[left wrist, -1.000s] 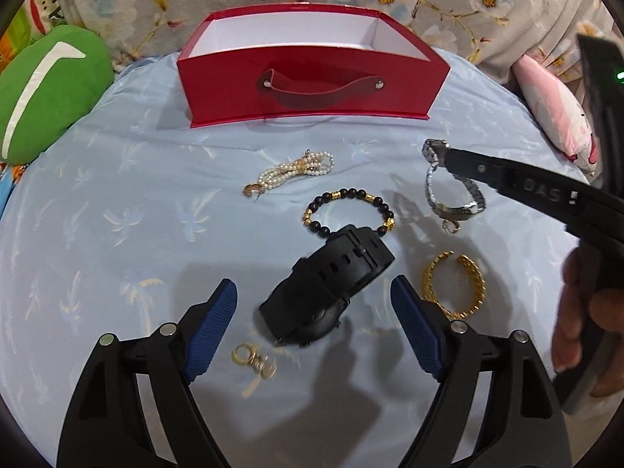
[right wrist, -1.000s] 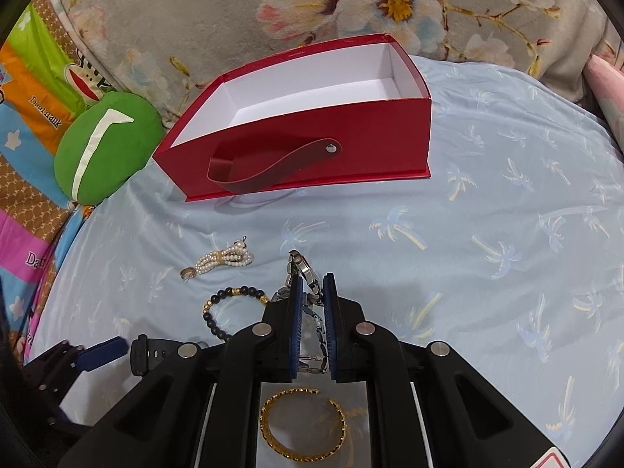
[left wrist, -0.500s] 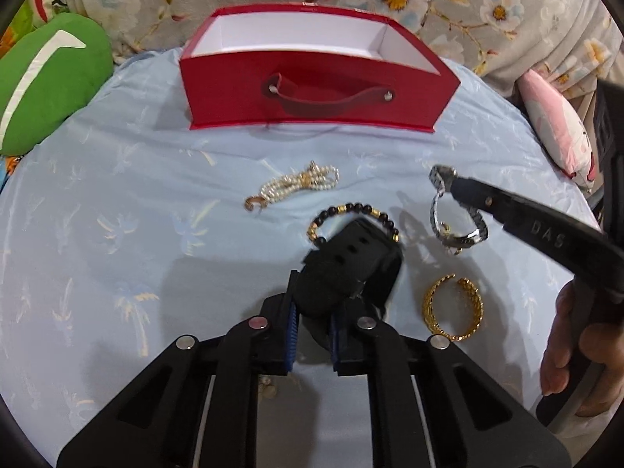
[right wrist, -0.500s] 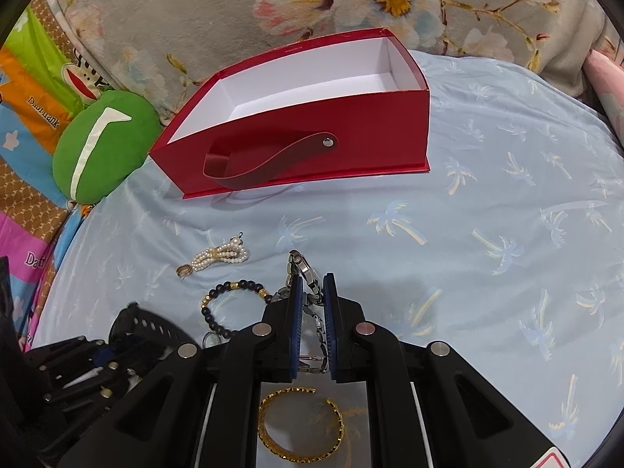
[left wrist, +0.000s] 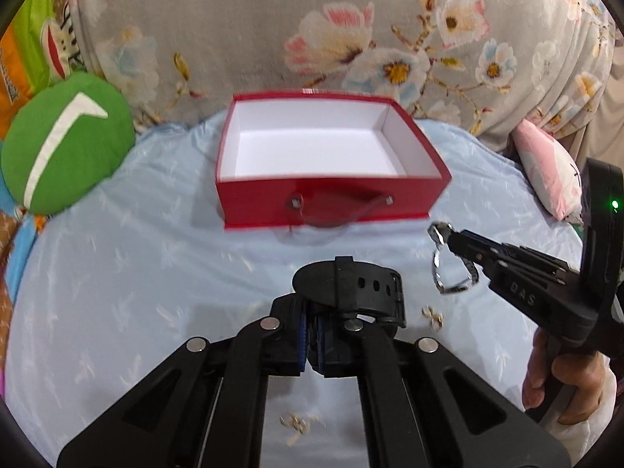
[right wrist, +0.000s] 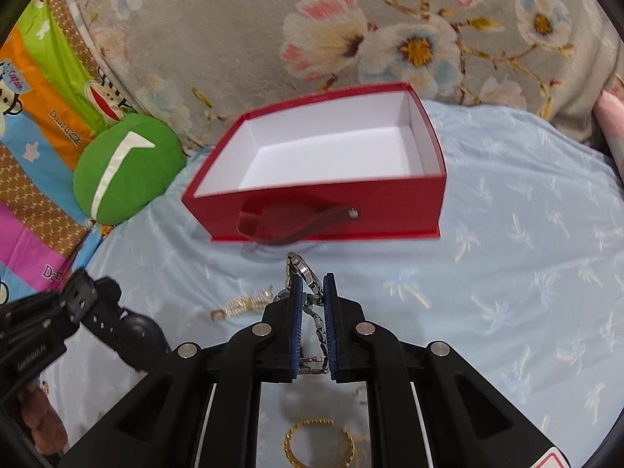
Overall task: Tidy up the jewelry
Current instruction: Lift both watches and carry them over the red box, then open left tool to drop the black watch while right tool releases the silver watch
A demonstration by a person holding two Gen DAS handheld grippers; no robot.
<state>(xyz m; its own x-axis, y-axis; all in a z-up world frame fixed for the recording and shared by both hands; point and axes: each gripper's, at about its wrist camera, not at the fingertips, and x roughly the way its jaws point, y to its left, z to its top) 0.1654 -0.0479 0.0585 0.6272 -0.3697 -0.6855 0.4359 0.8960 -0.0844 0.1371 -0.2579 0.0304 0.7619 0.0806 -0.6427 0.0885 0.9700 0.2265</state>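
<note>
My left gripper (left wrist: 310,345) is shut on a black watch (left wrist: 351,290) and holds it above the light blue cloth, short of the open red box (left wrist: 323,199). The box inside is white and bare. My right gripper (right wrist: 312,292) is shut on a silver watch (right wrist: 300,269) and holds it up, just in front of the red box (right wrist: 390,214). The silver watch also shows in the left wrist view (left wrist: 448,265), hanging from the right gripper (left wrist: 454,240). The black watch shows at lower left of the right wrist view (right wrist: 113,312).
A gold bangle (right wrist: 318,442) lies on the cloth under the right gripper. A pearl bracelet (right wrist: 241,304) lies left of it. Small gold earrings (left wrist: 294,423) lie on the cloth. A green round cushion (left wrist: 66,144) sits left of the box. A floral backrest stands behind.
Both grippers have lifted with their watches and moved toward the red box. A second ago the left gripper was open around the black watch; it has since shut on it.
</note>
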